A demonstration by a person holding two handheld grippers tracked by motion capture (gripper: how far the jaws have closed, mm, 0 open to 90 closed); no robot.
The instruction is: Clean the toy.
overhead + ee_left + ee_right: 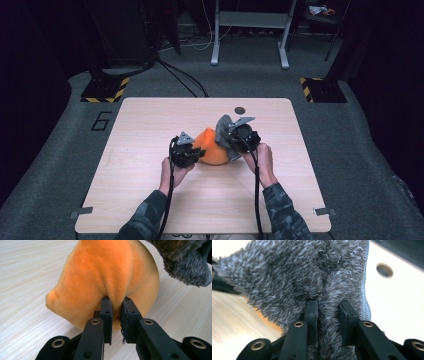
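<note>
While the orange plush rounded fabric piece (212,148) sits near the middle of the light wooden table (150,125), the grey fluffy fleece cloth (223,131) hangs against its right side, lifted off the tabletop. In the left gripper view the plush (105,277) rests on the wood, a fold of it pinched between the two black jaws, so the left gripper (192,154) is clenched on the plush. In the right gripper view the grey cloth (294,275) with its stitched pale-blue edge is clamped between the jaws; the right gripper (231,139) grasps it, held just above and to the right of the plush. Camouflage sleeves (280,210) enter from the bottom edge. A small dark round hole (240,110) lies in the table just beyond the grippers.
</note>
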